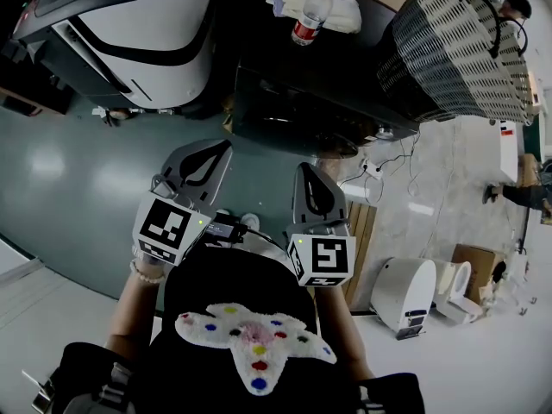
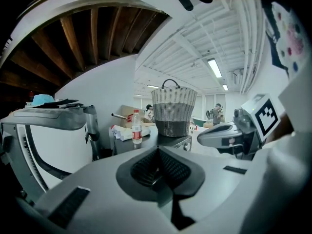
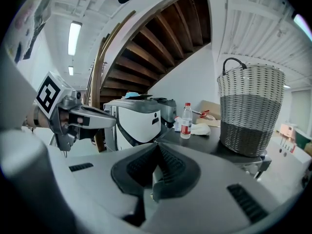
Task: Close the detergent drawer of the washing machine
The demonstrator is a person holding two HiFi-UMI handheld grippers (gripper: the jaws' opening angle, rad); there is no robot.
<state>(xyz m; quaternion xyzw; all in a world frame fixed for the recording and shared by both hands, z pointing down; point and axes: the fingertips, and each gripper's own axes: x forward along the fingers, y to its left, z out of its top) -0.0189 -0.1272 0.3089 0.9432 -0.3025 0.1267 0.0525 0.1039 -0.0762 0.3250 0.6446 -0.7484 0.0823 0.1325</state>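
Left gripper: the grey two-jaw left gripper (image 2: 157, 156) is clenched, its ribbed dark pads pressed together with nothing between them.
Right gripper: the grey two-jaw right gripper (image 3: 156, 150) is likewise clenched and empty, and sits just beside the left one at about the same height.
Gap ahead of the fingertips: open floor, and neither tip touches anything.
Floor hazard: thin white cables (image 1: 379, 166) lie beyond the right fingertips, towards their outer side. A step forward could snag them.
Washing machine: the dark grey, box-shaped washing machine (image 1: 297, 115) stands ahead of both sets of fingertips, well apart from them.
Detergent drawer: the detergent drawer cannot be made out in any view, because the machine's front is dark and foreshortened. By judgement it sits on the upper front, ahead of the tips.
Risk, approach: with the target unseen, a tip may land on the panel or a dial instead of the drawer front.
Risk, push: closed jaws give a narrow contact. An off-centre push could skew the drawer until it binds, or the tip could slide off.
Machine top load: a clear plastic bottle with red cap and label (image 3: 185, 121), a crumpled white cloth (image 3: 199, 128) and a tall woven grey-and-white basket (image 3: 251, 108), all beyond the fingertips.
Risk, jolt: a hard shove could shake the top and tip over the upright bottle.
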